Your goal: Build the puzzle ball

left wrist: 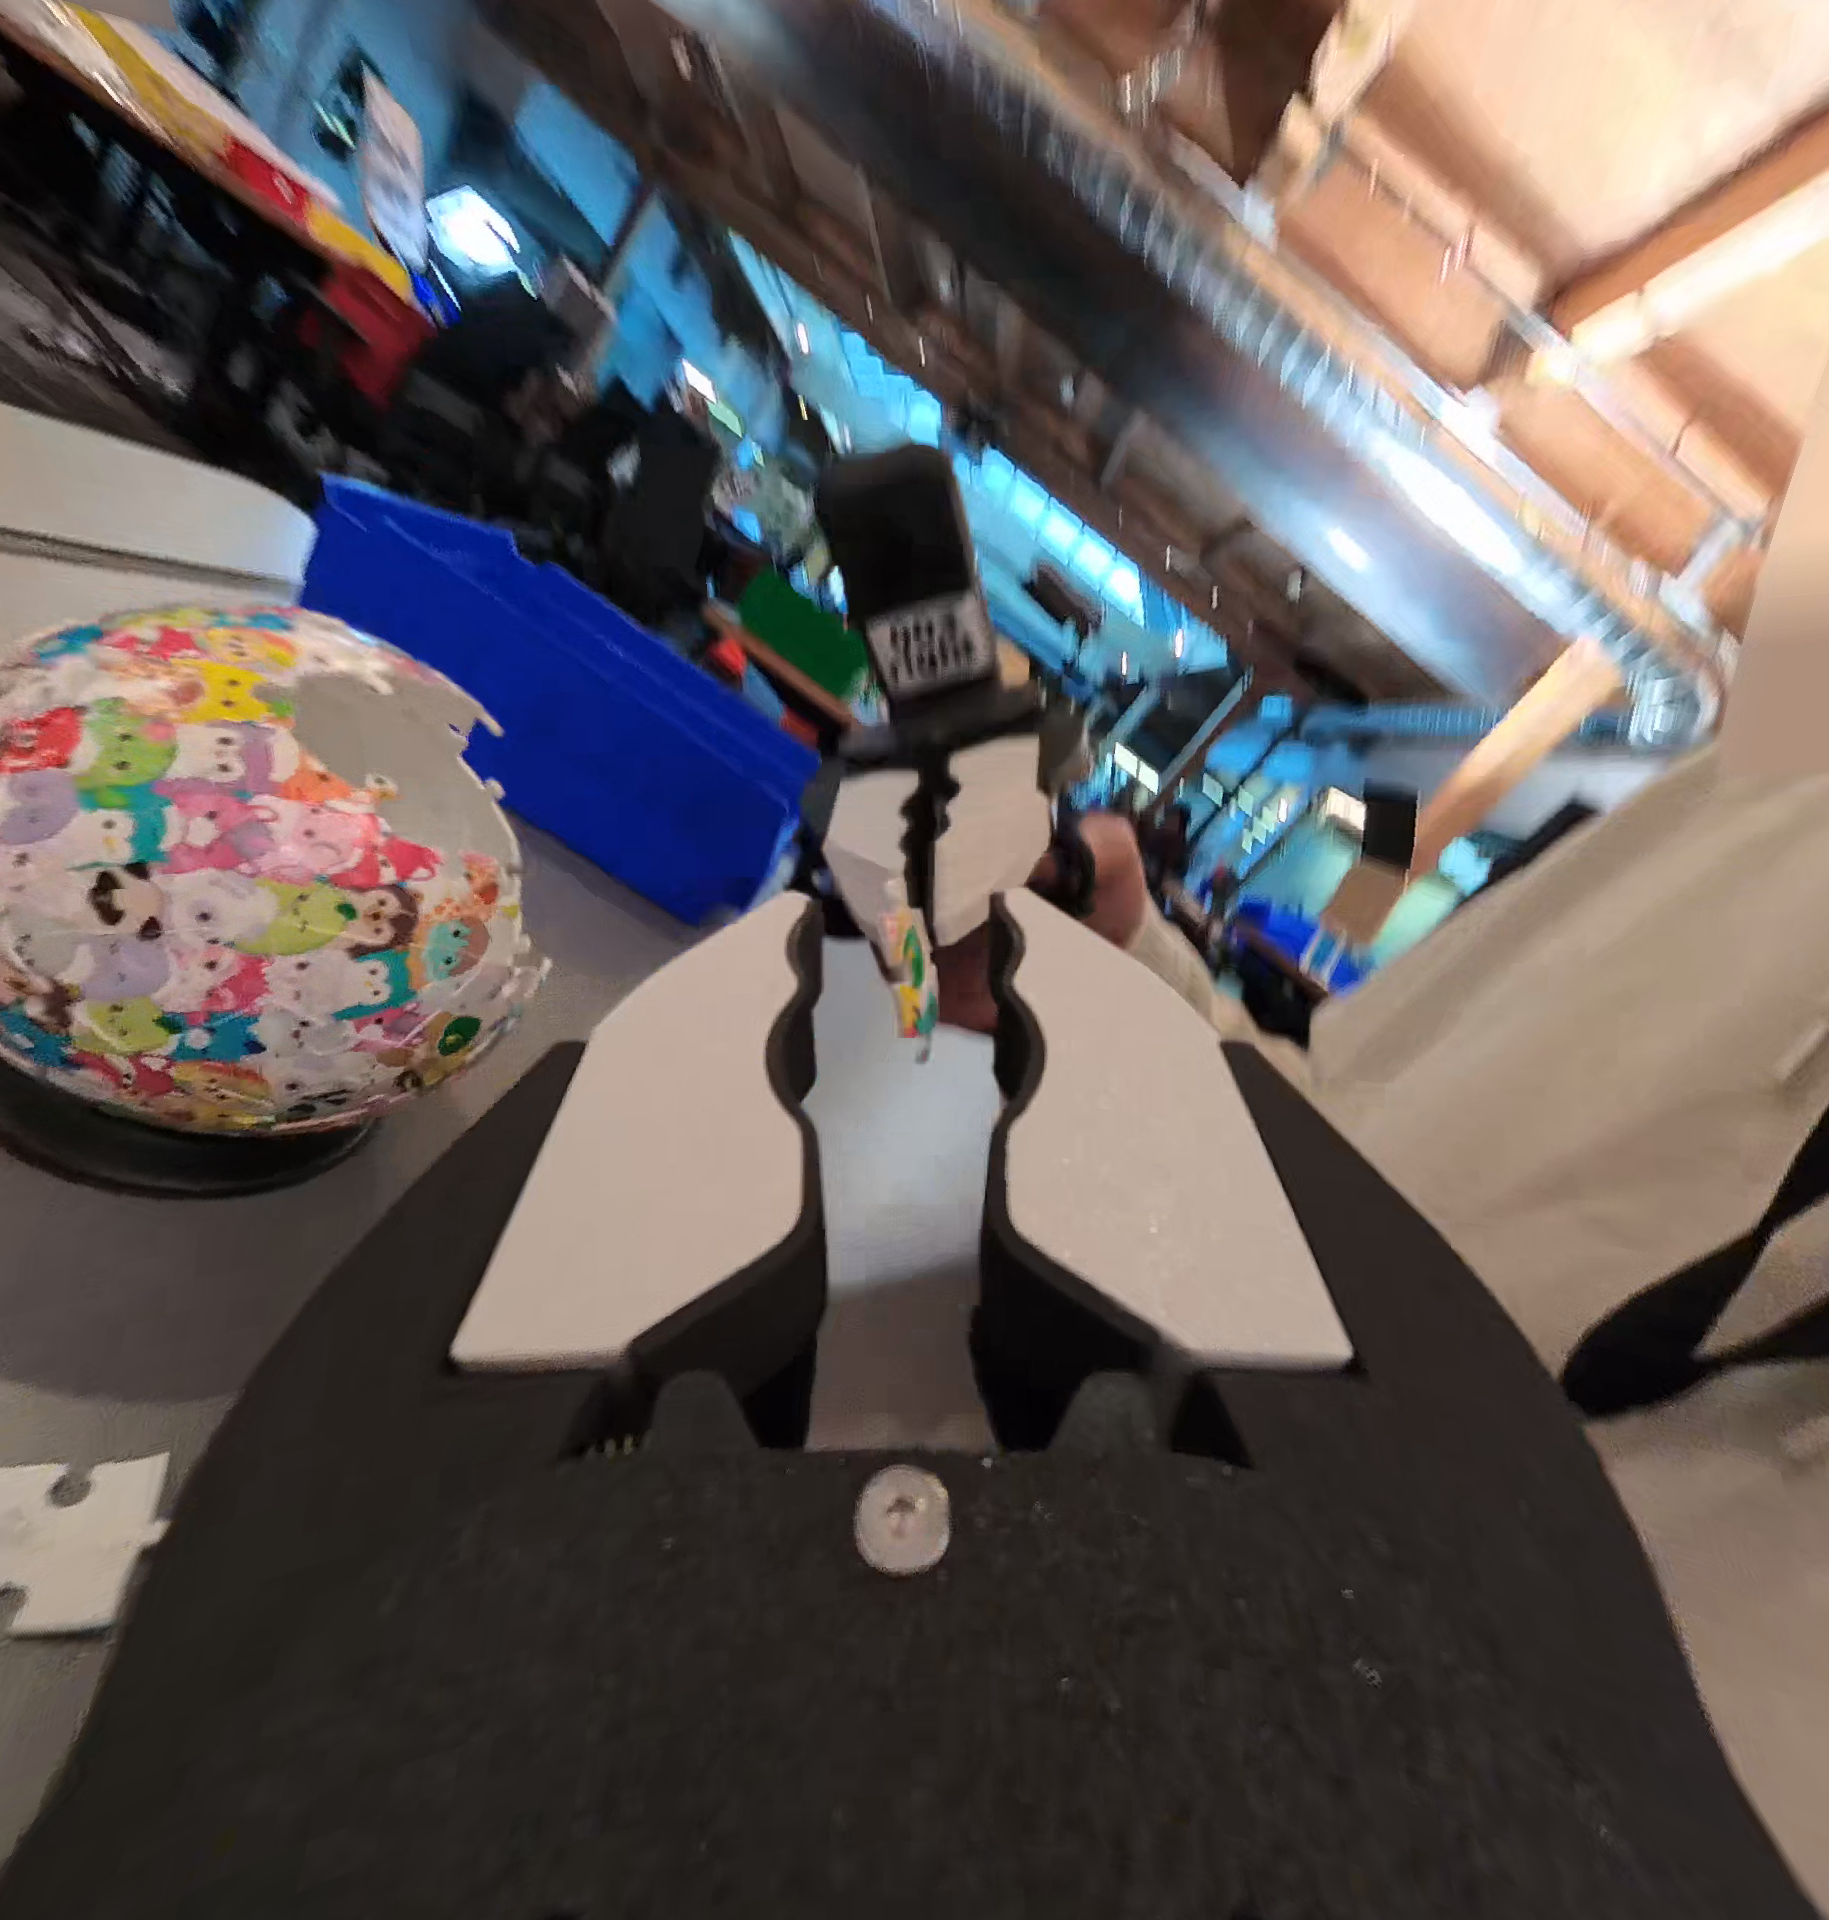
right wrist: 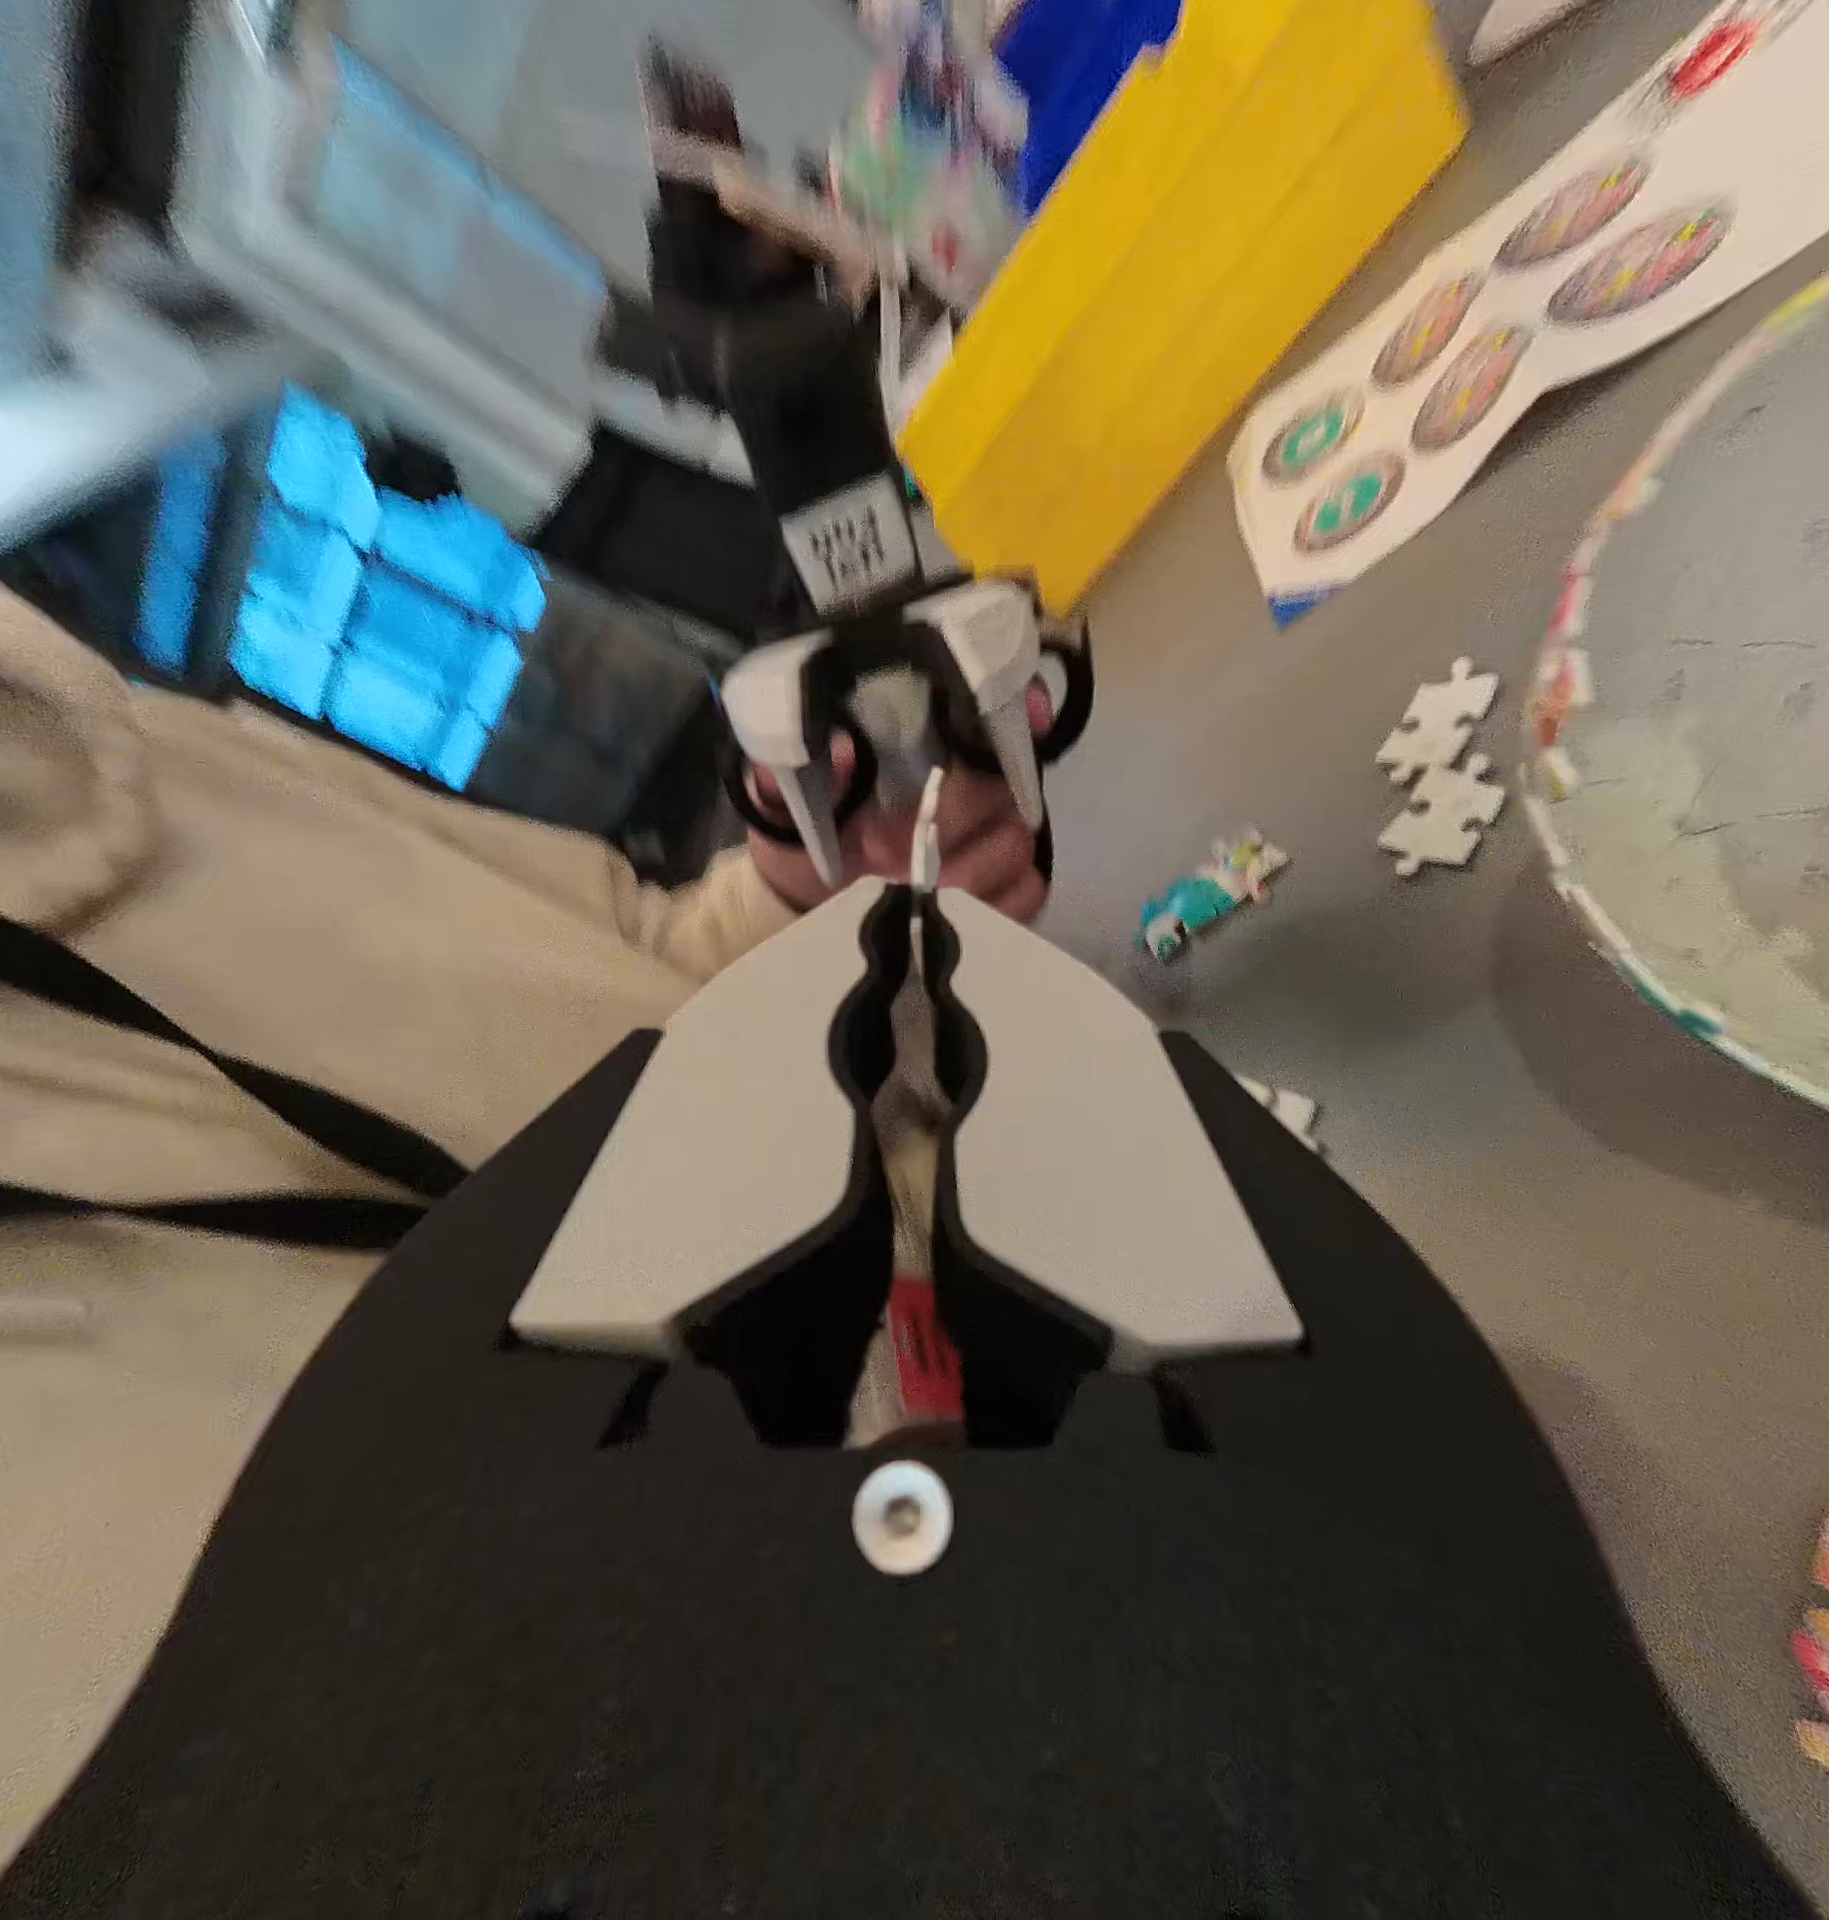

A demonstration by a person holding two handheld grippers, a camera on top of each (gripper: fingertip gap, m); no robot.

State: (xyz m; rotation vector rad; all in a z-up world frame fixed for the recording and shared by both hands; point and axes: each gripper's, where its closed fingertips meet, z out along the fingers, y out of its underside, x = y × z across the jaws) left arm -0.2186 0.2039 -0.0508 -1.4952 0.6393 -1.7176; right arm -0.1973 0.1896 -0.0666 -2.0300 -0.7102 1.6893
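Left gripper [left wrist: 905, 925]: broad black, grainy-textured body tapering forward; two light grey fingers [left wrist: 671, 1132] with wavy black inner edges; one silver screw [left wrist: 902, 1519] centred on the body. Right gripper [right wrist: 915, 902]: same build, with a white-ringed screw [right wrist: 901, 1515]. Seen from the opposite view, each unit has a black handle carrying a white tag with black marks, plus black finger loops. Person wears a cream sleeve [right wrist: 266, 935] crossed by black straps [right wrist: 214, 1070].
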